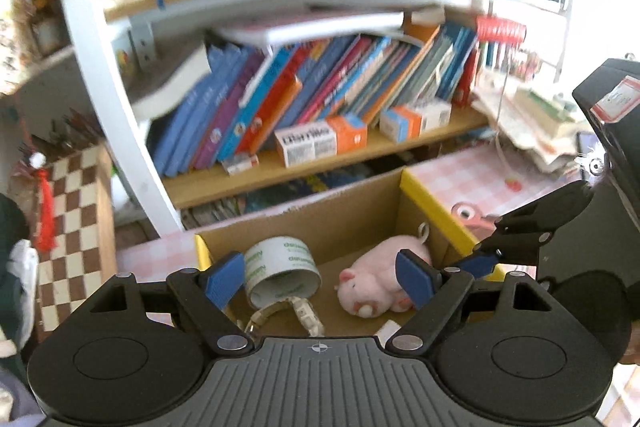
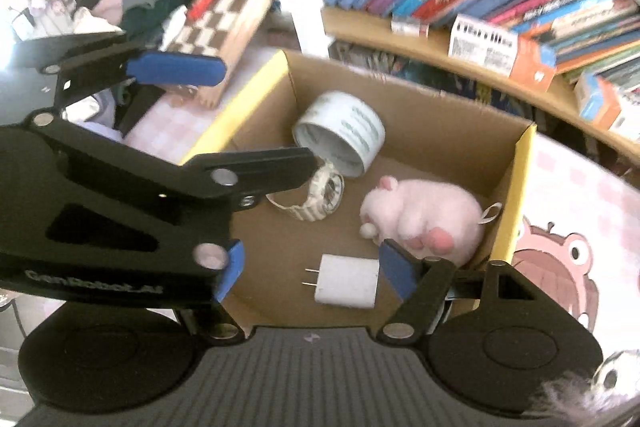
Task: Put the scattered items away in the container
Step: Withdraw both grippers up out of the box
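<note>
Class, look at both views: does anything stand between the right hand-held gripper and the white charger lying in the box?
Nothing visible: the charger lies just ahead of the open right hand-held gripper, uncovered on the box floor.

one cardboard box (image 2: 420, 131); one tape roll (image 2: 340, 131), one watch (image 2: 320, 199), one plush pig (image 2: 428, 215), one charger (image 2: 346, 281)

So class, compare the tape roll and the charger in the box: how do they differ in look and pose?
The tape roll is round and hollow with green print; the charger is a plain white block with two prongs.
The tape roll lies tipped in a far corner, its open core facing the right wrist camera; the charger lies flat at the near side.
The tape roll touches the watch; the charger lies apart.
Both are mostly white and sit inside the box.
</note>
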`<action>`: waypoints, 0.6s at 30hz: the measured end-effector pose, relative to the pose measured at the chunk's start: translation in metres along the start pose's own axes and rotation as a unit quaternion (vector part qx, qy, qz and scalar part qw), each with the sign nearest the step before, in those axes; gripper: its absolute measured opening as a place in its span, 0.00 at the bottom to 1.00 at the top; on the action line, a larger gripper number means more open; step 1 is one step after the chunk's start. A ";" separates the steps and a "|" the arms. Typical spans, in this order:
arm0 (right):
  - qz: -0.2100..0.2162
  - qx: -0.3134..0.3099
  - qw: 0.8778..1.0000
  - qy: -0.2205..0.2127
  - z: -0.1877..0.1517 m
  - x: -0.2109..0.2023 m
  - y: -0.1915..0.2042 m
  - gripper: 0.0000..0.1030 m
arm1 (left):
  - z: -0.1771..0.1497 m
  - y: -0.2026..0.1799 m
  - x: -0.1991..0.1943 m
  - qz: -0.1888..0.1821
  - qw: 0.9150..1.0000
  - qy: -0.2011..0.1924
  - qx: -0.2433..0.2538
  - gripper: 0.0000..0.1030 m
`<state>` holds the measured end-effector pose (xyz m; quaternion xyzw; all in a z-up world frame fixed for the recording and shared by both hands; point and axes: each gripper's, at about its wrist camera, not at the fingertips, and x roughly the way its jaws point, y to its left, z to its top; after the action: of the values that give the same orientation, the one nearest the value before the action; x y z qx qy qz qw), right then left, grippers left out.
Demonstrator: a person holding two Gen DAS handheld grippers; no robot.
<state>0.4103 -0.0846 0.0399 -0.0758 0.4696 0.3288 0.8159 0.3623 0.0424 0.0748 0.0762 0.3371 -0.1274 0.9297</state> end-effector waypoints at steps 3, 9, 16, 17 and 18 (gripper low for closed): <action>-0.010 -0.004 0.999 -0.036 -0.008 -0.026 0.010 0.71 | -0.006 -0.004 -0.030 0.002 1.000 -0.028 -0.005 0.83; -0.048 -0.010 0.994 -0.098 -0.044 -0.076 0.026 0.71 | -0.034 -0.013 -0.089 0.009 0.997 -0.070 -0.022 0.84; -0.086 -0.016 0.984 -0.155 -0.100 -0.121 0.052 0.71 | -0.082 -0.025 -0.139 0.017 0.995 -0.092 -0.042 0.84; -0.091 -0.015 0.982 -0.163 -0.109 -0.125 0.056 0.71 | -0.089 -0.027 -0.144 0.018 0.994 -0.093 -0.045 0.84; -0.098 -0.016 0.980 -0.171 -0.117 -0.130 0.060 0.71 | -0.097 -0.029 -0.148 0.019 0.994 -0.093 -0.048 0.84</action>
<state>0.2455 -0.1493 0.0926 -0.0769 0.3083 0.2631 0.9110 0.1856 0.0640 0.0954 0.0257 0.2535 -0.0995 0.9619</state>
